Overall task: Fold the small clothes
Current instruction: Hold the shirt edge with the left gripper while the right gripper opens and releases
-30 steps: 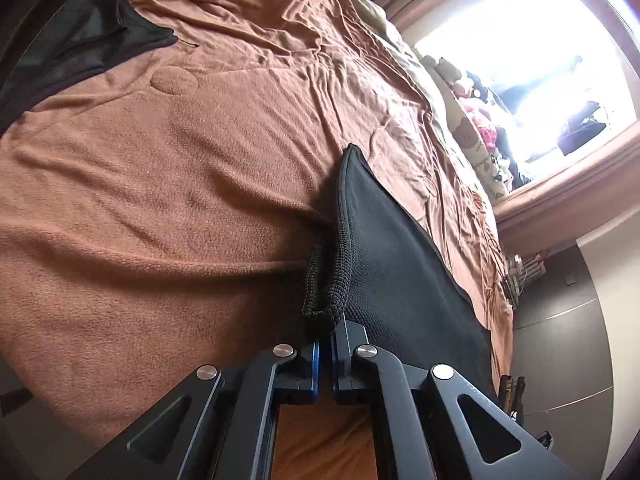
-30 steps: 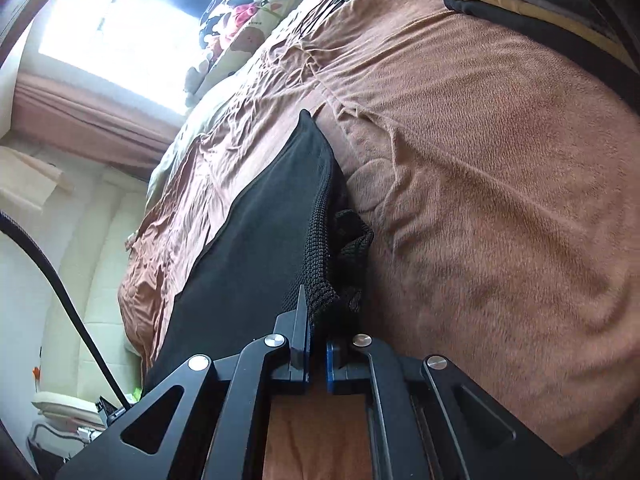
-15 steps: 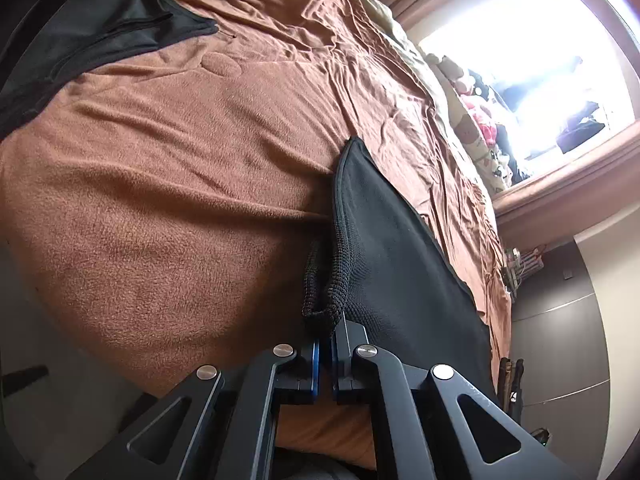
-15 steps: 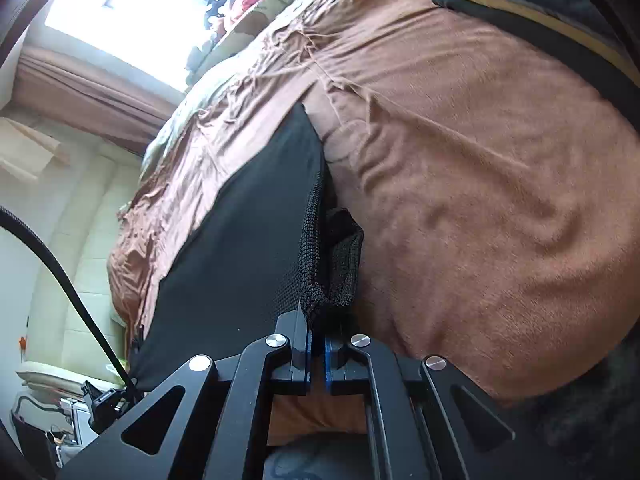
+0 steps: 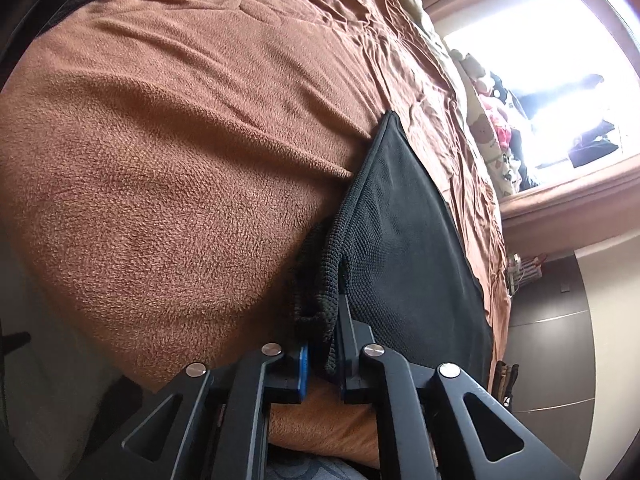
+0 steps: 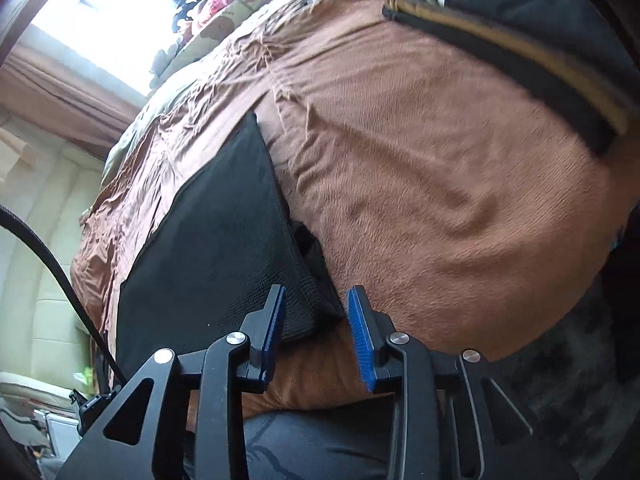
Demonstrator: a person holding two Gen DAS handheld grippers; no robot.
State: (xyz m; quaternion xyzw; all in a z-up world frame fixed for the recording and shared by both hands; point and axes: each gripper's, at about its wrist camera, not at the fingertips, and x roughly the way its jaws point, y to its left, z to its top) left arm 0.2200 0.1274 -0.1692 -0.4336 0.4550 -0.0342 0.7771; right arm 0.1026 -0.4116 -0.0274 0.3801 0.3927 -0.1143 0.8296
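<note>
A: Left gripper [image 5: 320, 344]?
B: Opening; jaws only narrowly apart, knitted hem of the black garment [image 5: 404, 240] sitting between them, draping against one finger.
A: Right gripper [image 6: 316, 320]?
B: Opening too, standing wider; blue pads [image 6: 360, 332] clear of the cloth, a corner lying in the gap.
A: Garment?
B: Lying on the brown blanket [image 6: 440, 160], near the bed's front edge.

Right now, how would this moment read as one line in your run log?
step: letting go of black garment | left gripper: opening, hem between fingers | right gripper: opening, corner loose | surface: brown blanket
</note>
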